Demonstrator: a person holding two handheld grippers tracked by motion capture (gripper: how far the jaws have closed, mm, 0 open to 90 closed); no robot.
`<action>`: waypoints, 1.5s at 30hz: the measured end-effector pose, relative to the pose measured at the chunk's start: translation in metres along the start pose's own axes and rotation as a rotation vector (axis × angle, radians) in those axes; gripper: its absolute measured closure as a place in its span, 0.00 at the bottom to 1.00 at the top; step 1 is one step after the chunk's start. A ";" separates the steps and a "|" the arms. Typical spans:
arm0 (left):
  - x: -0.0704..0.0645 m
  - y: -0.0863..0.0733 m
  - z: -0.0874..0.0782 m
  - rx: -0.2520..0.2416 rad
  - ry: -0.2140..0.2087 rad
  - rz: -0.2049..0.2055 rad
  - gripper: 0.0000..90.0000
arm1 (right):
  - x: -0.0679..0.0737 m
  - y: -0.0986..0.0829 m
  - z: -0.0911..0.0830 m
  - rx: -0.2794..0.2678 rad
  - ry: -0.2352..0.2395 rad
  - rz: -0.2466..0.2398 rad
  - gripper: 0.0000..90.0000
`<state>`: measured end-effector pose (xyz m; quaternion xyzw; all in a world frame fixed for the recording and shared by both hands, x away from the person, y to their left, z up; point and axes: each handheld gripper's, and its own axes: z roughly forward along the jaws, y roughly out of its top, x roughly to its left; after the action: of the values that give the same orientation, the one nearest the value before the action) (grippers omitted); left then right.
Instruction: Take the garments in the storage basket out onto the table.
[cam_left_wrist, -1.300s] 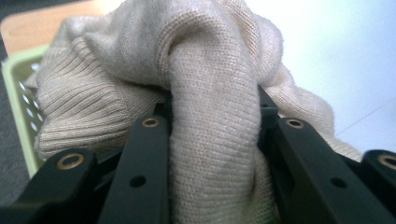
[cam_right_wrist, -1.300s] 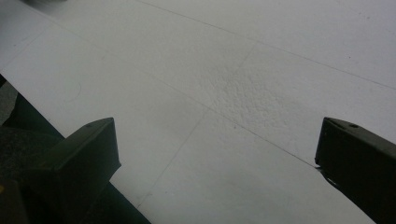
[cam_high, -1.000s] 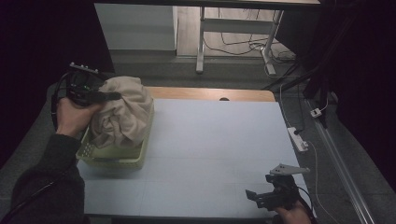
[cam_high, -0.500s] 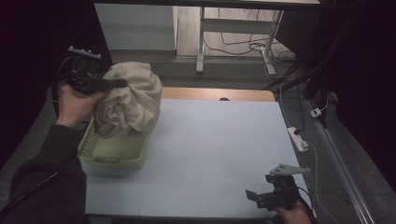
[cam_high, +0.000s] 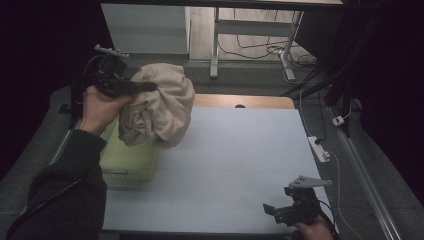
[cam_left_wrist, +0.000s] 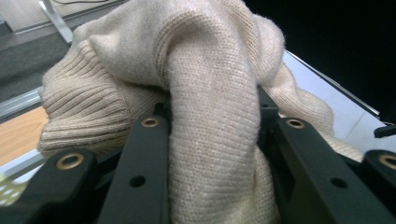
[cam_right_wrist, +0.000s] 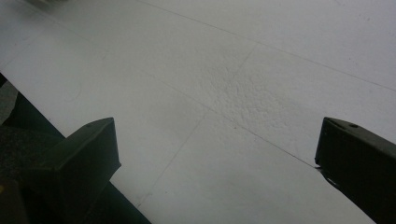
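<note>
High view, one sweater (cam_high: 160, 107), one basket (cam_high: 127, 160)

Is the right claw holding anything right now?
No: the right claw has its jaws spread wide apart over the bare white table, nothing between them.

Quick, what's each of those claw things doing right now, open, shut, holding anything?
Left gripper: shut on the beige sweater, lifted above the green basket.
Right gripper: open, holding nothing, low over the white table.
</note>
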<state>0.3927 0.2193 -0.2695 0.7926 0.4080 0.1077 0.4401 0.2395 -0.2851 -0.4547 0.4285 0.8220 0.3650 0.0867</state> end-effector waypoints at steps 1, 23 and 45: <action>-0.003 0.002 0.003 0.001 -0.006 0.004 0.75 | 0.000 0.000 0.000 0.000 0.000 -0.001 0.00; -0.055 0.028 0.072 0.061 -0.114 0.095 0.75 | 0.000 0.000 0.000 0.000 0.003 -0.005 0.00; -0.092 0.029 0.137 0.137 -0.122 0.165 0.75 | 0.000 -0.001 -0.001 -0.001 0.011 -0.001 0.00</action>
<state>0.4221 0.0593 -0.3101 0.8568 0.3201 0.0671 0.3987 0.2388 -0.2861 -0.4550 0.4260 0.8224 0.3679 0.0828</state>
